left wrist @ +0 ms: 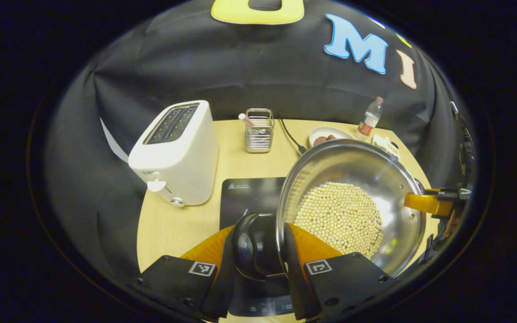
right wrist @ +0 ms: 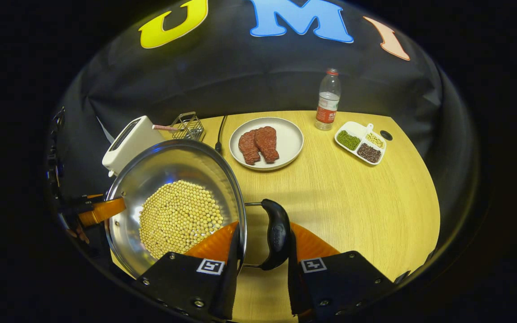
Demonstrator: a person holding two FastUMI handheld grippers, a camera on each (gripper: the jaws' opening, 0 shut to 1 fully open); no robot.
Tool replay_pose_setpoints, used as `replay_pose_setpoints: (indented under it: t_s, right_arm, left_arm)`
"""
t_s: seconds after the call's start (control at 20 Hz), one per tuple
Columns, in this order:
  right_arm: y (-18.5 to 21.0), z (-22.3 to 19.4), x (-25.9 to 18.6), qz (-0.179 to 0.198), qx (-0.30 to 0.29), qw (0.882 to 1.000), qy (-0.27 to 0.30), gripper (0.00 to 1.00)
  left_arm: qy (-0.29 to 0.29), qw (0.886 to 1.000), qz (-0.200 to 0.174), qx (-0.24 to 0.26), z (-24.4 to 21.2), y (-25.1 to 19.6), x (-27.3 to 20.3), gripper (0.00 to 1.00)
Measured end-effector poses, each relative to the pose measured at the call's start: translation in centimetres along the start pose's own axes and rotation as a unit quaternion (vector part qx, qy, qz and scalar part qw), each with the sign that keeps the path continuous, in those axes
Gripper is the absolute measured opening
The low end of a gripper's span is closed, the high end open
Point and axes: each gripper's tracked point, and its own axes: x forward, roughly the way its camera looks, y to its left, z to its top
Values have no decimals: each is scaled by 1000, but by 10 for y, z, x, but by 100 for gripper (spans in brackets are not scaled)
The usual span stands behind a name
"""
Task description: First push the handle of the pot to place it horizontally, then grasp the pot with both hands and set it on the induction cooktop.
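Note:
A steel pot (left wrist: 352,170) holding soybeans (left wrist: 339,217) hangs between both grippers. My left gripper (left wrist: 258,237) is shut on its black loop handle (left wrist: 245,246), one finger outside the loop and the other over the rim. Below that handle lies the black induction cooktop (left wrist: 245,193), its right part hidden under the pot. In the right gripper view, my right gripper (right wrist: 263,233) is shut on the opposite handle (right wrist: 277,233) of the pot (right wrist: 173,166), with one finger inside the rim. Each view shows the other gripper (left wrist: 433,202) (right wrist: 97,211) across the pot.
A white toaster (left wrist: 175,152) stands left of the cooktop, a wire holder (left wrist: 258,130) and a black cable (left wrist: 290,134) behind it. On the table's right half are a plate (right wrist: 287,139) with meat, a water bottle (right wrist: 328,101) and a divided dish (right wrist: 361,142).

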Motion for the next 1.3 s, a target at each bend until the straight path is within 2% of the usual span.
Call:
replay_pose_setpoints:
  t_s: [0.05, 0.2, 0.25, 0.3, 0.35, 0.45, 0.55, 0.6, 0.75, 0.8, 0.85, 1.15, 1.2, 1.25, 1.3]
  right_arm:
    - [4, 1, 2, 0, -1, 1000, 0, 47]
    - [19, 1, 8, 3, -5, 1000, 3, 47]
    - [23, 0, 10, 3, -4, 1000, 6, 47]
    - [27, -1, 14, 3, -3, 1000, 8, 47]
    - [31, -1, 16, 2, -1, 1000, 9, 47]
    - [40, -3, 23, 4, 1, 1000, 12, 47]
    - [45, -7, 27, 5, 9, 1000, 17, 47]
    - [47, -9, 30, 4, 9, 1000, 20, 47]
    - [52, -17, 35, -1, 17, 1000, 25, 47]
    - [53, -19, 36, -4, 18, 999, 27, 48]
    - [53, -19, 38, -6, 17, 999, 29, 48]
    - [58, -22, 43, -10, 25, 999, 25, 47]
    - [58, -21, 43, -11, 27, 999, 23, 48]
    - [58, -20, 43, -11, 26, 999, 21, 47]
    - [58, -21, 43, -10, 27, 999, 20, 47]
  left_arm:
    - [2, 1000, 0, -3, 0, 5, 1, 55]
    - [5, 1000, 0, -2, -2, 20, 7, 58]
    - [5, 1000, 1, -1, 0, 25, 8, 55]
    - [8, 1000, 2, 1, -1, 32, 10, 58]
    - [9, 1000, 2, 0, -1, 36, 11, 55]
    - [12, 1000, 3, -2, -3, 43, 17, 58]
    - [16, 1000, 2, -4, -7, 48, 19, 55]
    - [18, 1000, 1, -1, -8, 51, 22, 59]
    - [23, 1000, -5, 0, -13, 59, 31, 58]
    - [25, 1000, -6, 2, -13, 60, 33, 55]
    - [27, 1000, -7, 4, -14, 61, 36, 61]
    - [25, 1000, -9, 6, -14, 64, 36, 55]
    - [25, 1000, -10, 4, -14, 64, 37, 62]
    - [23, 1000, -12, 1, -14, 64, 36, 62]
    - [19, 1000, -12, 0, -13, 64, 36, 56]
